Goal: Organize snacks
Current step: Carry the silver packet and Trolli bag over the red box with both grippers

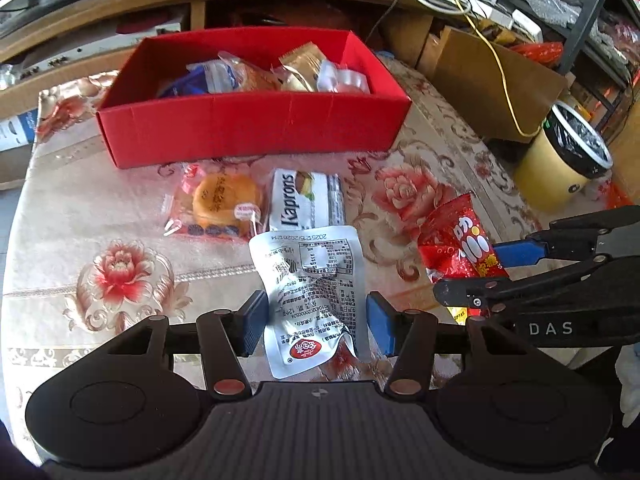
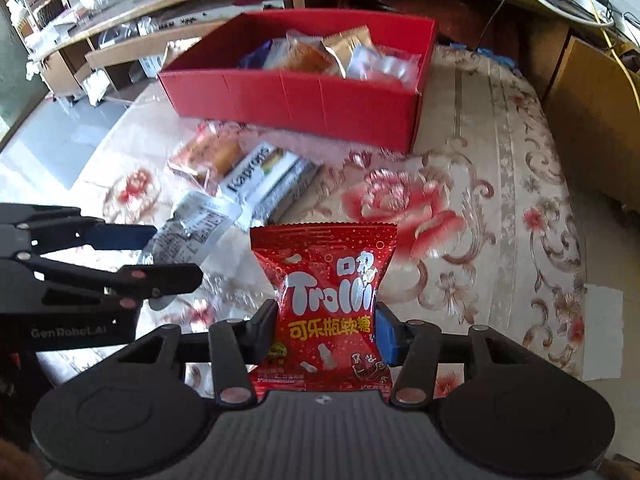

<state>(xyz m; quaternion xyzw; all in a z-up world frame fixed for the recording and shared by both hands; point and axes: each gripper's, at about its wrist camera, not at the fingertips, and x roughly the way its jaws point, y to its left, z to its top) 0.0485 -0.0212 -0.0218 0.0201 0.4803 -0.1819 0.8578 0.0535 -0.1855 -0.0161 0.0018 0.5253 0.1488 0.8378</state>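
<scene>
A red open box (image 1: 256,128) (image 2: 288,96) stands at the back of the floral tablecloth with several wrapped snacks inside. In front of it lie a round pastry in a clear wrapper (image 1: 224,204) (image 2: 208,152) and a white Kaprons pack (image 1: 304,200) (image 2: 260,176). My left gripper (image 1: 316,326) (image 2: 172,256) is shut on a silver pouch (image 1: 312,280) (image 2: 192,224), printed side up. To its right, my right gripper (image 2: 326,332) (image 1: 480,272) is shut on a red Trolli gummy bag (image 2: 324,292) (image 1: 460,240), pinched at its waist just above the cloth.
A wooden desk with cables runs behind the table. To the right of the table stand a cardboard box (image 1: 480,80) and a yellow bin with a black liner (image 1: 560,168). A white paper (image 2: 600,332) lies at the table's right edge.
</scene>
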